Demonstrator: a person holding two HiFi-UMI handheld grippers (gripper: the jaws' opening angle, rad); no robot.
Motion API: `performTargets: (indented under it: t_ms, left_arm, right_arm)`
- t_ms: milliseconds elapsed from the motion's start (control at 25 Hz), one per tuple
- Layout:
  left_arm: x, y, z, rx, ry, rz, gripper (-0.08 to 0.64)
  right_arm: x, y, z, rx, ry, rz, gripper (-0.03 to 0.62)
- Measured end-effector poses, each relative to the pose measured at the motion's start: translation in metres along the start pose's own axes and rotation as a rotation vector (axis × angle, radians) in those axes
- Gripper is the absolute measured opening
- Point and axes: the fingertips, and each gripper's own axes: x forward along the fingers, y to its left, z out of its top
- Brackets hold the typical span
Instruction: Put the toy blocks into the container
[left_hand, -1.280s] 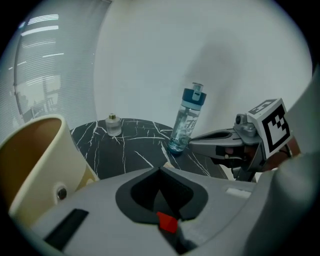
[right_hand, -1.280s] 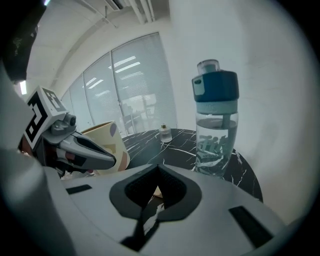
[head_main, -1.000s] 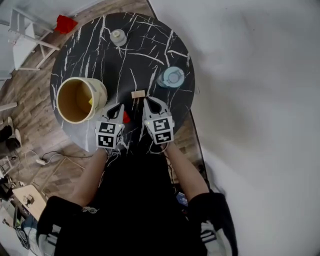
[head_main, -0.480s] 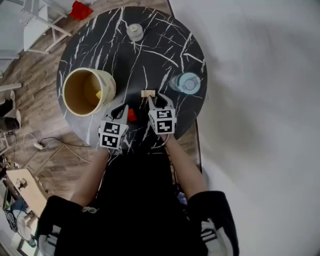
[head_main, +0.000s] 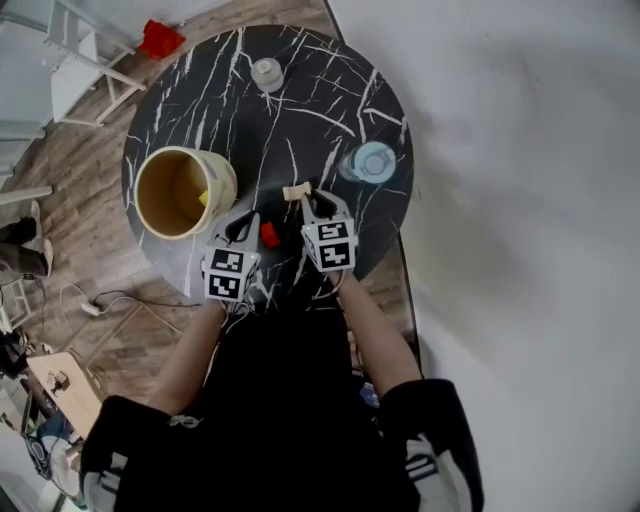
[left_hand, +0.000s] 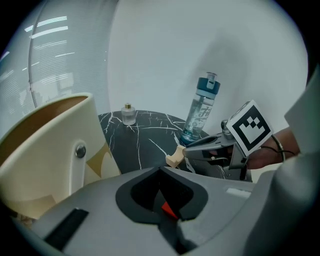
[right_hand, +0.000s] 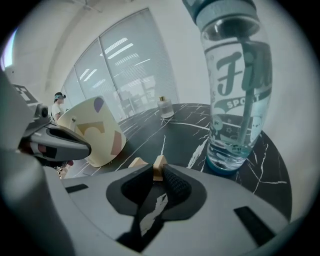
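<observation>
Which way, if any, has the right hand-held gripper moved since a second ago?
Yes. Against the bottle, the right hand-held gripper has advanced up-frame to the block; its jaws have just been closing with it between them.

1. Table: bears every item listed below; sides are given as seen from the person's place.
2. Container: stands on the table's left part; one toy block lies inside, against its right inner wall.
3. Bottle: upright on the right part, well apart from the container.
4. Small jar: near the far edge, behind both.
5. Second toy block: between container and bottle.
6. Third toy block: on the table, nearer the person than the second and just left of it.
</observation>
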Motion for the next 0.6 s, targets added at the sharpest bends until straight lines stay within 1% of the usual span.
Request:
performTargets:
  t_ms: [120, 280, 600]
  left_arm:
    - [-0.001, -0.003, 0.006, 0.025, -0.017, -0.007, 0.000]
    - [-0.009, -0.011, 0.026, 0.059, -0.062, -0.027, 0.000]
    - [-0.028, -0.022, 0.058, 0.137, -0.135, -0.039, 0.000]
  right_arm:
    - [-0.010, 0.005, 0.009, -0.020, -0.039, -0.007, 0.051]
    - [-0.028, 0.012, 0.024, -0.043, -0.101, -0.024, 0.049]
    - [-0.066, 0.018, 0.057, -0.046, -0.222, -0.067, 0.049]
